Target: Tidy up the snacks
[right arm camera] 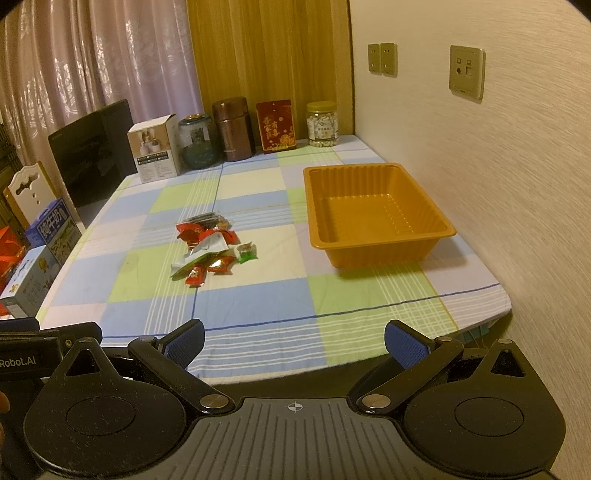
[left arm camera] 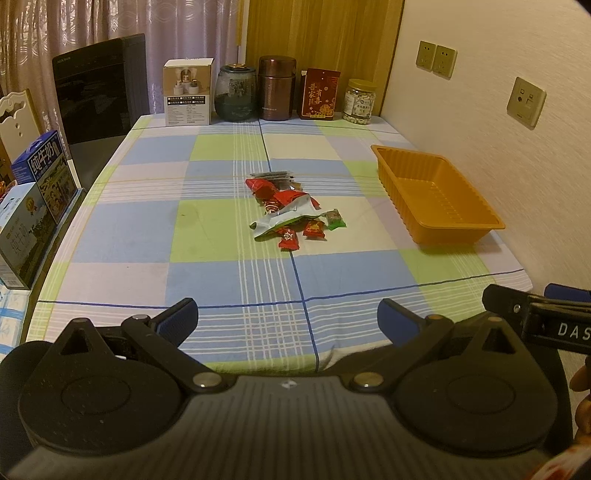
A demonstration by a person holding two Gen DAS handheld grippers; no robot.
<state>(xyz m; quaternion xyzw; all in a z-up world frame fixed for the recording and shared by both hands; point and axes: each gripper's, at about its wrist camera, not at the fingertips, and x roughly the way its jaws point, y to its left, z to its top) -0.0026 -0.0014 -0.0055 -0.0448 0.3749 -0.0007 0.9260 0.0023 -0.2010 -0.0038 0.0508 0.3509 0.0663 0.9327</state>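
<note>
Left wrist view looks down a table (left arm camera: 147,229) under a checked cloth of blue, green and cream squares, pushed against a pale textured wall (left arm camera: 480,92) on the right with sockets (left arm camera: 436,57) set in it. Pinkish curtains (left arm camera: 110,22) and a wooden panel (left arm camera: 321,29) close off the far end.

Along the far edge stand a white box (left arm camera: 188,92), a dark glass jar (left arm camera: 236,94), a brown metal canister (left arm camera: 276,88), a red printed packet (left arm camera: 320,94) and a clear plastic jar (left arm camera: 360,101) with pale contents. A black appliance (left arm camera: 96,92) sits at the far left corner, and blue milk cartons (left arm camera: 37,184) are stacked beside the table's left edge.

The snacks (left arm camera: 291,210) lie in a loose heap near the middle of the cloth: mostly red wrapped sweets, one green one, a torn white-and-green wrapper and some dark sachets at the back. An orange tray (left arm camera: 439,225) sits apart from them, close to the wall, with nothing in it. No object lies between the heap and the tray.

The left claw (left arm camera: 288,317) hangs over the near edge, blue pads spread wide, gripping nothing. In the right wrist view the right claw (right arm camera: 295,343) is likewise wide apart and bare, level with the near edge, the snacks (right arm camera: 210,251) ahead-left and the tray (right arm camera: 376,254) ahead-right.
</note>
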